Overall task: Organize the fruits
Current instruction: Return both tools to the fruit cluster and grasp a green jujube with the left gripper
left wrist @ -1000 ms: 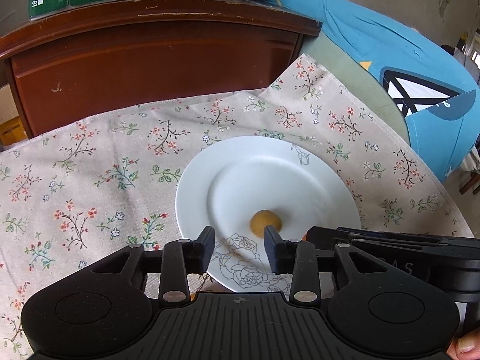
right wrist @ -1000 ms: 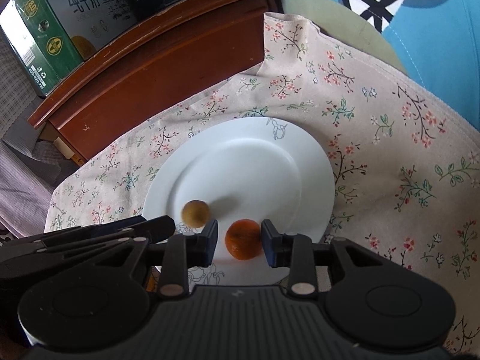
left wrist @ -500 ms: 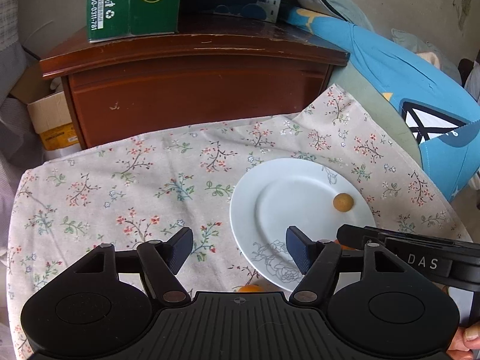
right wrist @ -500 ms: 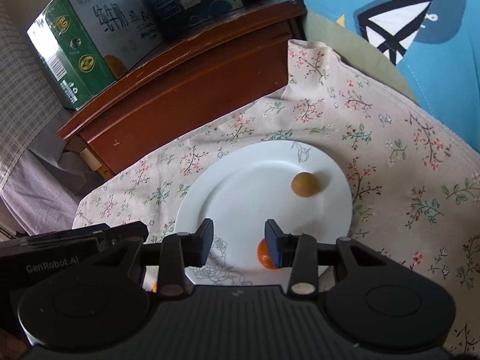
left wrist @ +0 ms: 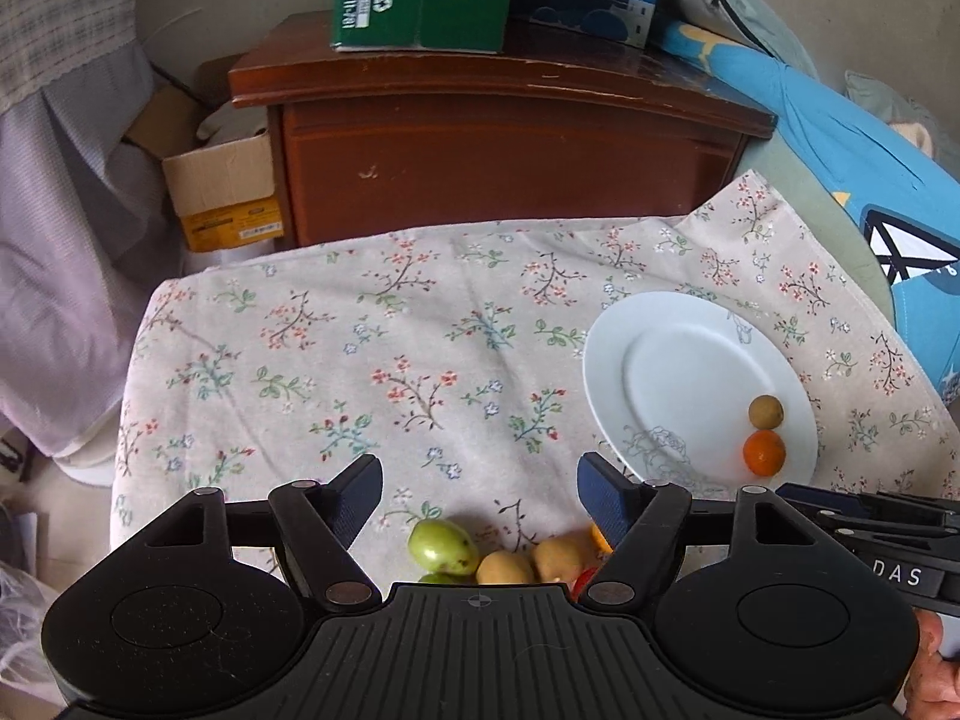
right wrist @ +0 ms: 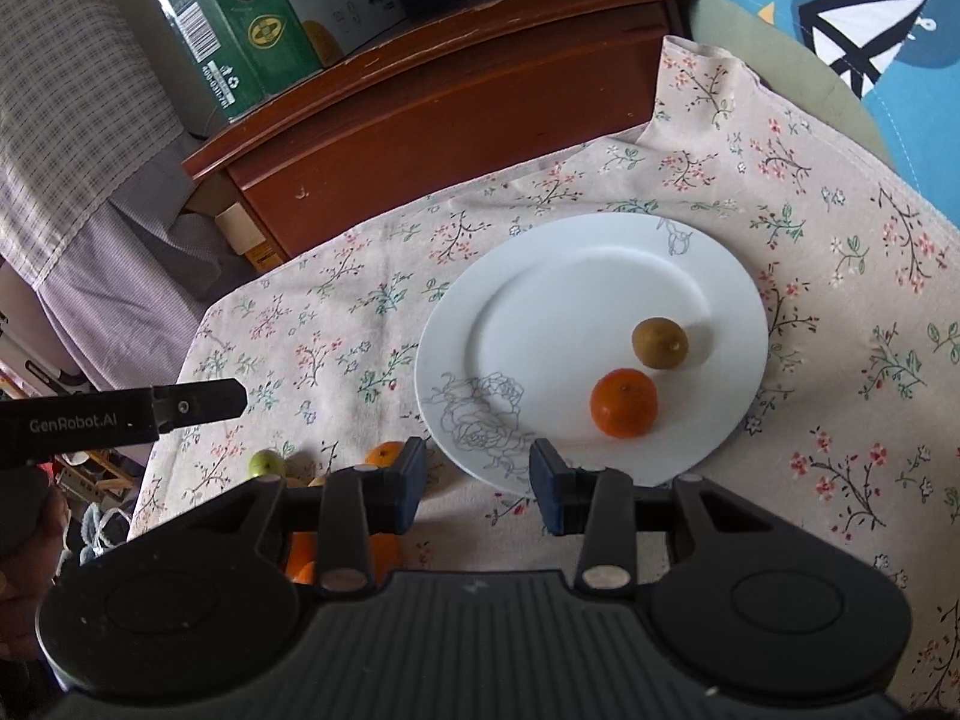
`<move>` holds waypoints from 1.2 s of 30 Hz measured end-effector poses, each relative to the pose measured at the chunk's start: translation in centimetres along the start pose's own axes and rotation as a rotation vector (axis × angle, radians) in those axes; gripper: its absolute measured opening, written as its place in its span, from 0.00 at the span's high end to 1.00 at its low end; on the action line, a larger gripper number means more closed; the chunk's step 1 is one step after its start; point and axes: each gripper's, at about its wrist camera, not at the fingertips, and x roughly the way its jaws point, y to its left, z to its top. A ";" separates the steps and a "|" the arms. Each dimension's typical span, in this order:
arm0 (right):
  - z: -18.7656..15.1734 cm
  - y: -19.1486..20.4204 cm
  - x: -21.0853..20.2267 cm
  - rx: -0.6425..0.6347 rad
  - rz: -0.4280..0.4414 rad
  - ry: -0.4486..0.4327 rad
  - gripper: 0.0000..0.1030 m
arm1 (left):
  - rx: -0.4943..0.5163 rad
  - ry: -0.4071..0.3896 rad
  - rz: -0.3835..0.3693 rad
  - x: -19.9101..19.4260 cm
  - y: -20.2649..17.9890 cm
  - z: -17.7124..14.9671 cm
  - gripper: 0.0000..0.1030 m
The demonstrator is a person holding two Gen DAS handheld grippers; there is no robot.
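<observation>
On the white plate (right wrist: 588,276), near the desk's right edge, an orange (right wrist: 623,402) and a small brown fruit (right wrist: 659,342) sit just beside each other. At the near edge lie a green fruit (left wrist: 443,546) and tan fruits (left wrist: 528,561). Left gripper (left wrist: 480,501) jaws are opening, nothing between them; right gripper (right wrist: 478,483) jaws stand released, empty.

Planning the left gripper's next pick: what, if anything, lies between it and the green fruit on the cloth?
Nothing visible. The left gripper, jaws opening and empty, hangs just beyond the green fruit, with only bare cloth between them. Other fruits crowd the green one's right side.
</observation>
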 end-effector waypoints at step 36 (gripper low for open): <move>-6.3 4.0 1.0 -0.228 0.009 0.139 0.64 | 0.105 0.129 0.019 1.2 1.0 -8.3 0.33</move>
